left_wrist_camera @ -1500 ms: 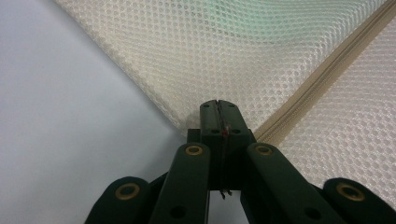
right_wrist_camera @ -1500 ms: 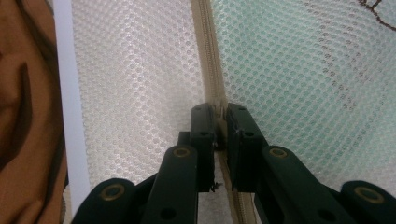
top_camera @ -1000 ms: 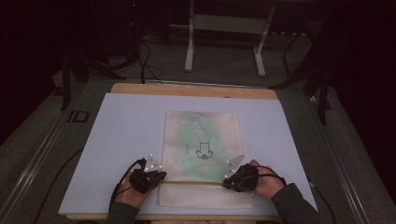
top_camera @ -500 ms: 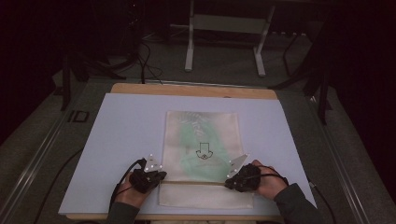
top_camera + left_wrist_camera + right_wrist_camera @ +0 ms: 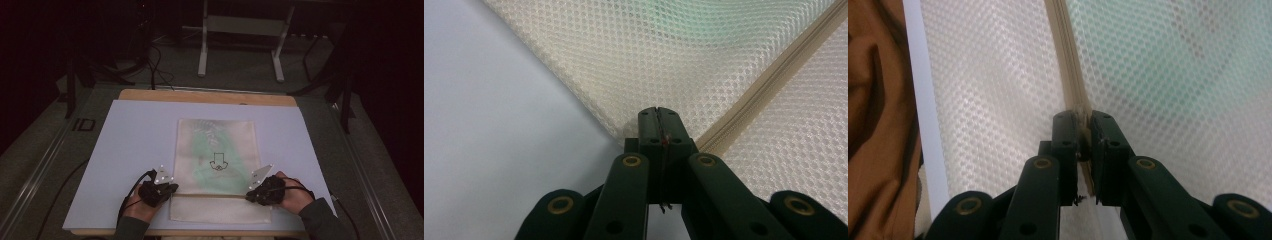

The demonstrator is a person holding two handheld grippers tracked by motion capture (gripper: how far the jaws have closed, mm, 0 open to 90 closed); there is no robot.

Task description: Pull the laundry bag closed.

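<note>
On the white table (image 5: 125, 150), near its front edge, we find the left gripper (image 5: 657, 114) and right gripper (image 5: 1083, 116) both clamped on the mesh bag's (image 5: 216, 150) zipper (image 5: 1068, 60) seam.

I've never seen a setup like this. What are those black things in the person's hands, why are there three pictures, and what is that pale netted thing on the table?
A person sits at a table and holds a hand-held tool with two black jaws in each hand: the left gripper and the right gripper. One picture is taken from above and looks down on the table. The other two come from small cameras riding on each gripper, looking along its jaws. On the table lies a flat cream mesh bag with something green inside and a zipper across it. Both grippers are shut on the bag: the left pinches its edge near the zipper's end, and the right clamps the zipper line itself.
</note>
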